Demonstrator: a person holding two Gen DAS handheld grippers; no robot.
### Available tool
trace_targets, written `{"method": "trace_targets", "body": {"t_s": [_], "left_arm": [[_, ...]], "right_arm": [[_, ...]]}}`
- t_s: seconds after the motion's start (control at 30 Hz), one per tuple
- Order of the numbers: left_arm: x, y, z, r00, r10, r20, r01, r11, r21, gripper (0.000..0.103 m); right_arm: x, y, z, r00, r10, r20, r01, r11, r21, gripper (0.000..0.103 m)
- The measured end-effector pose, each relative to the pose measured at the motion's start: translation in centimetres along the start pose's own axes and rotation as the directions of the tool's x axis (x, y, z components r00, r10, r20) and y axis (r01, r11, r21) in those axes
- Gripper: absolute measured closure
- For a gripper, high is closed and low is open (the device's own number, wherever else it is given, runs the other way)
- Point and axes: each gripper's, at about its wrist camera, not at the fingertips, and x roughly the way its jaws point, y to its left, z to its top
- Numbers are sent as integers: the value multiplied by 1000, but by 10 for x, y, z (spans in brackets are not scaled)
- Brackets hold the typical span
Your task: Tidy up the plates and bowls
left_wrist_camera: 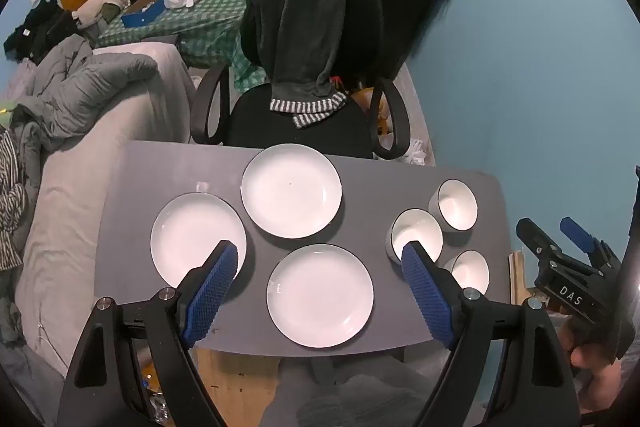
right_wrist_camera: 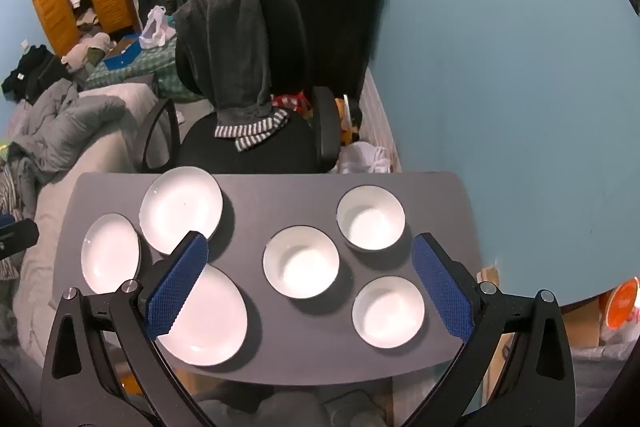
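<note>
Left gripper (left_wrist_camera: 316, 259), nearest: blue-padded jaws spread wide, nothing between them, poised above the near edge of the grey table (left_wrist_camera: 160, 163), angled down over the plates, presumably to pick one. Right gripper (right_wrist_camera: 312, 263): jaws likewise fully apart and empty, hanging over the bowls on the table's right half. Near plate (left_wrist_camera: 320, 295): white, dark-rimmed, flat by the near edge, centre. Left plate (left_wrist_camera: 192, 235): toward the left edge, just beside the far plate (left_wrist_camera: 291, 190), which lies at the far edge; all three lie singly, none stacked, so sorting looks not yet begun. Near bowl (right_wrist_camera: 388, 311), middle bowl (right_wrist_camera: 301, 262), far bowl (right_wrist_camera: 370, 217): upright, empty, clustered apart from one another near the right edge, kept separate from the plates. Beyond the far edge: an office chair (left_wrist_camera: 304, 123) draped with a dark towel (left_wrist_camera: 308, 27).
</note>
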Motion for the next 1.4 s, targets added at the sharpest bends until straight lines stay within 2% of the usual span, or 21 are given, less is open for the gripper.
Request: {"method": "trace_targets", "body": {"t_s": [0.17, 0.23, 0.43, 1.4], "left_arm": [[5, -12, 0, 1000, 15, -8, -15, 1000, 0, 18], [6, 2, 1, 999, -29, -14, 29, 999, -21, 18], [-2, 9, 0, 999, -54, 5, 54, 998, -32, 18], [-5, 9, 4, 998, -70, -1, 70, 997, -43, 18]], "right_arm": [[-1, -1, 0, 1000, 3, 7, -3, 1000, -1, 2], [-1, -1, 0, 1000, 6, 3, -6, 1000, 2, 2], [1, 1, -1, 1000, 6, 3, -6, 1000, 3, 2], [-1, 3, -6, 1000, 15, -7, -15, 1000, 0, 2]]}}
